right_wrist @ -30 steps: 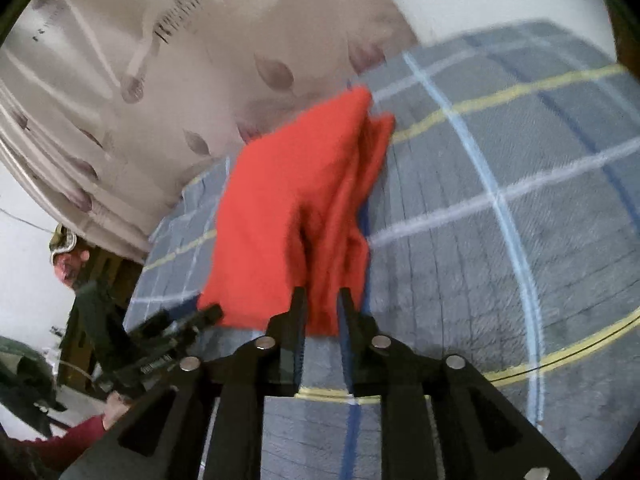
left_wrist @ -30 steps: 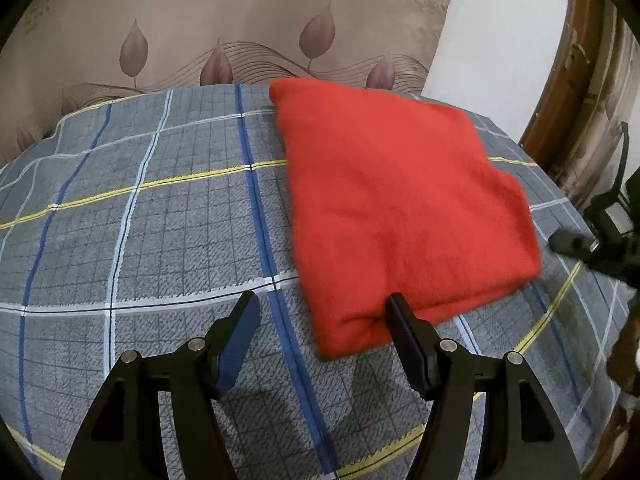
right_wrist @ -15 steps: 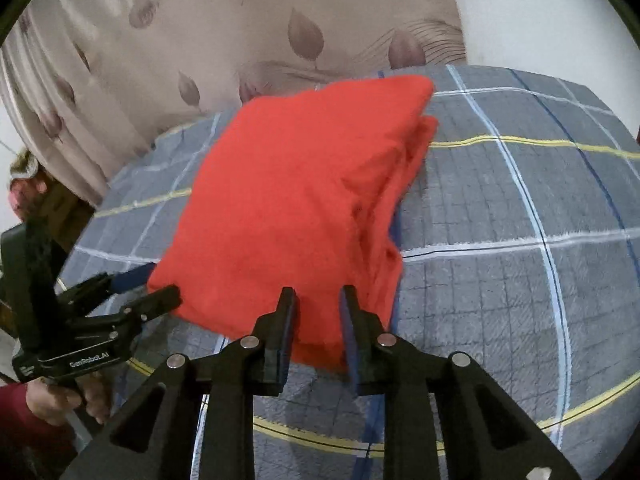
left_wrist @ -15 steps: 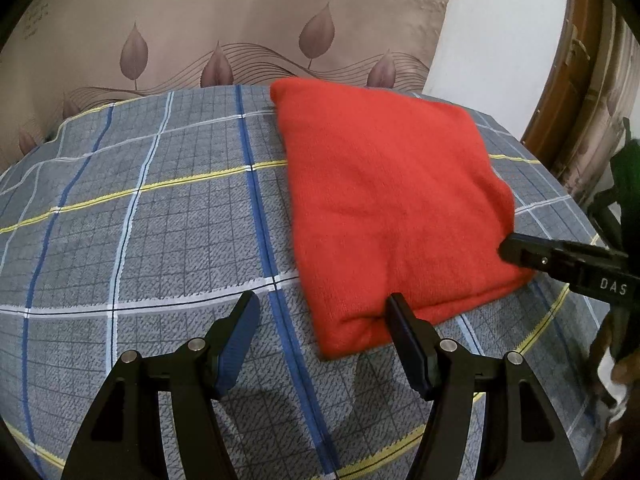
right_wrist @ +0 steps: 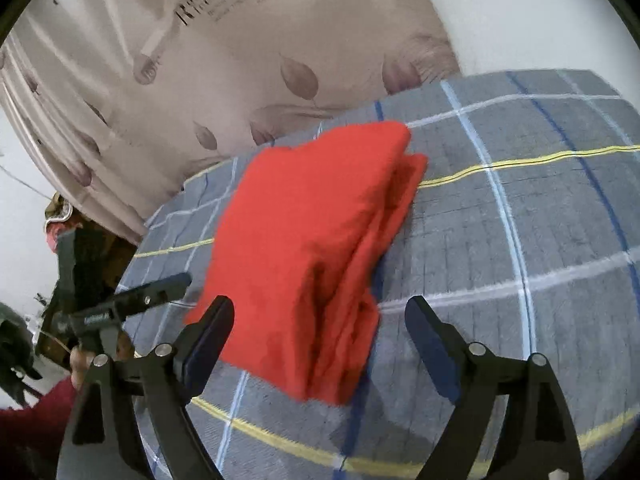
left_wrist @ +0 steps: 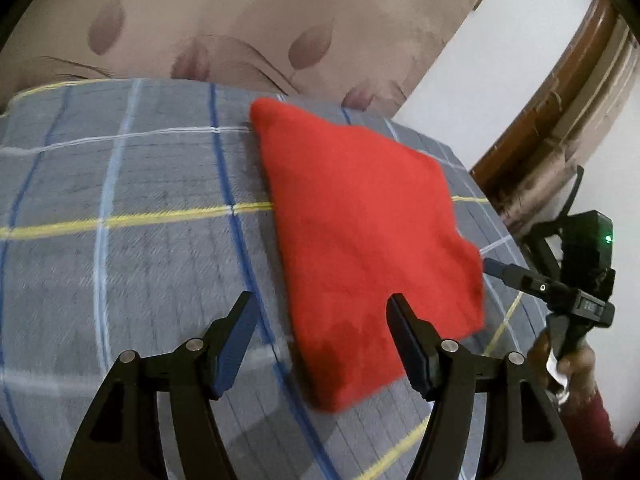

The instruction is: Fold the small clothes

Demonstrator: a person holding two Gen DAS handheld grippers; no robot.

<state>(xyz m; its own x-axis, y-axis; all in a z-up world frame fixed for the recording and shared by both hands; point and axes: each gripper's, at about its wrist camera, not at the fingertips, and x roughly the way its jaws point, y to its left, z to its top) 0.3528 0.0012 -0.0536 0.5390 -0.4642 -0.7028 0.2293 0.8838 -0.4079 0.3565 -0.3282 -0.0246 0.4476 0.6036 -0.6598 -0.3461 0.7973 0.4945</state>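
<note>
Right wrist view: curtain (right_wrist: 224, 92) print blurred, unreadable lettering.

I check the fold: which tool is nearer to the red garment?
About equal: left tool open at its near-left corner, right tool open around the layered edge of the red garment.

Soft, even indoor light fills both views without glare, and the red cloth (left_wrist: 360, 240) reads saturated and nearly textureless. Motion blur smears the plaid bedsheet (left_wrist: 120, 240) and the leaf-patterned curtain (left_wrist: 240, 32), worst toward the near edge. Fisheye distortion bows the sheet's lines, black corners vignette each picture, and faint shadows lie under the cloth (right_wrist: 304, 256).
</note>
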